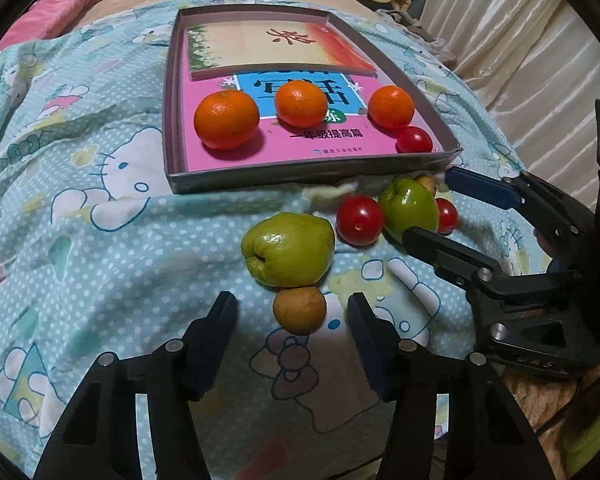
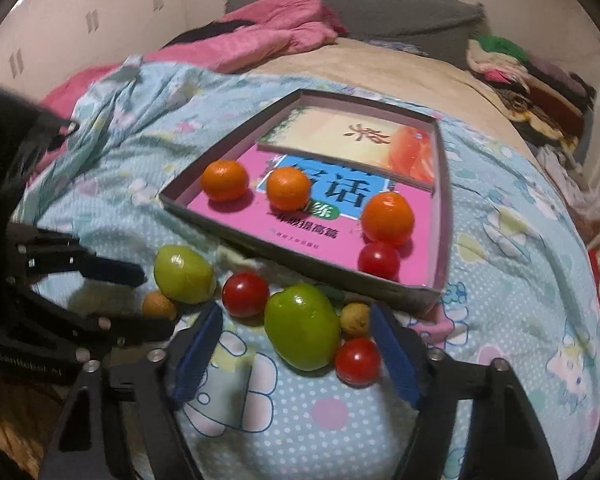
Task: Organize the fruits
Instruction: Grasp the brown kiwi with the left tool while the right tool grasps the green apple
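Note:
A shallow box (image 1: 300, 168) (image 2: 300, 256) on the bed holds three oranges (image 1: 301, 103) (image 2: 288, 188) and one red tomato (image 1: 414, 140) (image 2: 379, 261). In front of it lie two green fruits (image 1: 288, 250) (image 2: 302, 328), two tomatoes (image 1: 359, 220) (image 2: 358, 361) and two small brown fruits (image 1: 299, 310) (image 2: 355, 319). My left gripper (image 1: 292, 312) is open around a small brown fruit, not touching. My right gripper (image 2: 296, 340) (image 1: 424, 206) is open around a green fruit, a tomato and a small brown fruit.
Two books (image 1: 276, 46) line the box floor. A blue Hello Kitty sheet (image 1: 80, 208) covers the bed. Pink bedding (image 2: 268, 40) lies behind, clothes (image 2: 532, 80) at the far right, and a curtain (image 1: 520, 60) on the right.

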`<state>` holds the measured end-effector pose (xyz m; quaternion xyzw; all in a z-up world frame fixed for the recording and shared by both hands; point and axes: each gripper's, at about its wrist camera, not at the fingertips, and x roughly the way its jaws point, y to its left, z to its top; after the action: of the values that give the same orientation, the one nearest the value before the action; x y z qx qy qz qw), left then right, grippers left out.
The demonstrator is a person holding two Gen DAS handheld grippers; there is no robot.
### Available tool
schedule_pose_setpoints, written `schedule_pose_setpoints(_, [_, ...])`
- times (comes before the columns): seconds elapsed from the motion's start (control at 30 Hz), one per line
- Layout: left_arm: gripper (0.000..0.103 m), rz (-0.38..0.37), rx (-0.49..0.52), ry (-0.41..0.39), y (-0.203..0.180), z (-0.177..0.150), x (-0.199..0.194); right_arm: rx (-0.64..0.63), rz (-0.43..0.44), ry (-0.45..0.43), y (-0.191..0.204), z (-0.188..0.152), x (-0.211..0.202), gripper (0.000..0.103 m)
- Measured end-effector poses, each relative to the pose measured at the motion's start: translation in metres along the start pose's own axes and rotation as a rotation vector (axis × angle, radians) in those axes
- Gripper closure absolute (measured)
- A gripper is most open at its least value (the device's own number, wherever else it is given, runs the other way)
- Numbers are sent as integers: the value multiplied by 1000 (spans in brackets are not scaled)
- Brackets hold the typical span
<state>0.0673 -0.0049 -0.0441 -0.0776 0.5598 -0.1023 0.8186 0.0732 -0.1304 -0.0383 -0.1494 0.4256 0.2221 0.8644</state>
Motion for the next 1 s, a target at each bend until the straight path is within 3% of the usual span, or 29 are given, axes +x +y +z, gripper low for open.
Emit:
schedule_pose_setpoints(0.13, [49,-11,5,2,-2,1,3,-54,16,26,8,-1,6,48])
schedule_pose_setpoints(0.4, [52,-13,12,11,-6,3,10,-172,-82,66,15,-2,22,55])
schedule_pose_setpoints(0.6, [54,-16,8,15,-7,3,13,-212,-107,113,17,-4,39,58])
schedule_pose_setpoints(0.83, [64,-14,1,14,-4,5,16,-166,-64,100,8,-1,38,59])
schedule_pose_setpoints(0.9, [73,-15,2,11,-4,6,17,-133,-35,97,4,-1,35,59])
schedule_pose_setpoints(1.0, [74,-11,6,12,-3,7,18,-61,23,87,-3,0,30,59])
